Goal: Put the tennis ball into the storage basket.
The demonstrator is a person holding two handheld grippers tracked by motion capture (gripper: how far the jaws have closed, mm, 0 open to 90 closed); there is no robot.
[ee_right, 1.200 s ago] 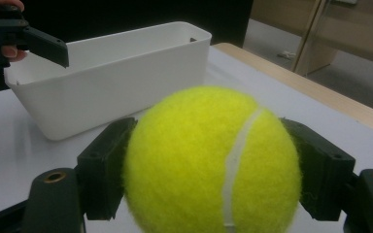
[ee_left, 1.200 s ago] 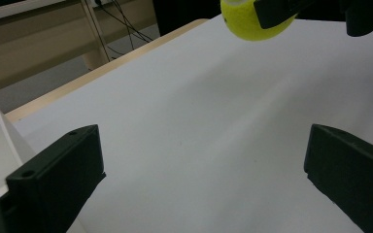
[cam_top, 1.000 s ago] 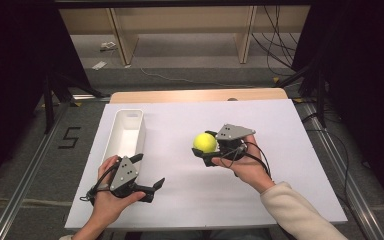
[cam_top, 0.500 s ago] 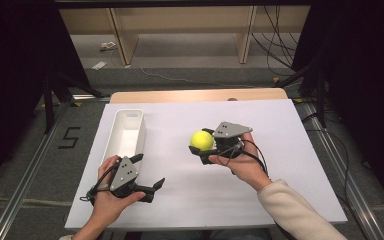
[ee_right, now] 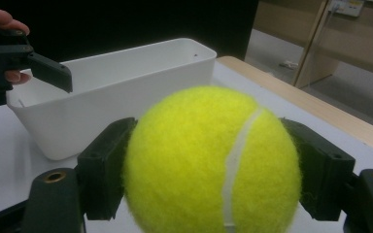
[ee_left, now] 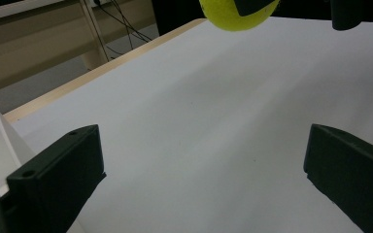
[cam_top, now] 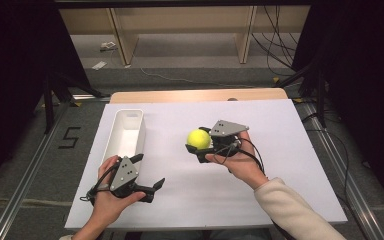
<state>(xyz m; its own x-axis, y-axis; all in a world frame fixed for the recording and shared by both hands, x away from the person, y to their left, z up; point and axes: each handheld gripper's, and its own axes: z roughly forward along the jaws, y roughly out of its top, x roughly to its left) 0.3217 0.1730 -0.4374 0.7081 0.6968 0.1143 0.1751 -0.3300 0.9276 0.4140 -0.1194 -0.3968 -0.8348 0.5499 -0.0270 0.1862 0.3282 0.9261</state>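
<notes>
Tennis ball (ee_right: 212,162), fuzzy yellow-green, white seam (curved), clamped in right tool (cam_top: 200,140)

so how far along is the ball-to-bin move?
Done: the right gripper has the tennis ball clamped between its fingers and lifted off the white table. In hand: the ball is carried mid-table, to the right of the white bin. Left: likely moving it over the bin, which looks empty, and releasing. The left gripper sits open near the bin's near end.
</notes>
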